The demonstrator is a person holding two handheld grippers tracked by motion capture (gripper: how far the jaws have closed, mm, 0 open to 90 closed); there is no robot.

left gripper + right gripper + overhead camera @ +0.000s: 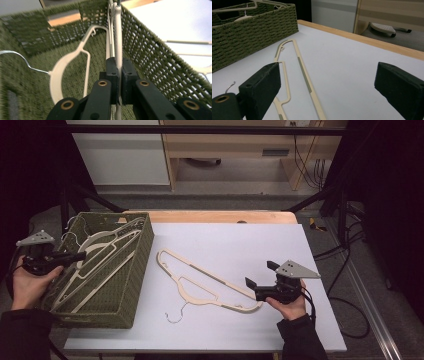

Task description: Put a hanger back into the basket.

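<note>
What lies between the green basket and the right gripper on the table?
One cream hanger lies flat on the white table between the basket and the right gripper, as the high view shows.

Left hand (27,282) is gripping the left hand-held gripper (79,255) from below, dark sleeve entering at the bottom left corner of the high view; the gripper is pointing right. In the left gripper view its 2 jaws are standing nearly together, clamping a thin cream bar between the pads (111,72).

Right hand (290,306) is holding the right hand-held gripper (260,281) from beneath, pointing left, its grey plate on top. In the right gripper view its 2 jaws are standing wide apart, nothing between the pads (263,86).
</note>
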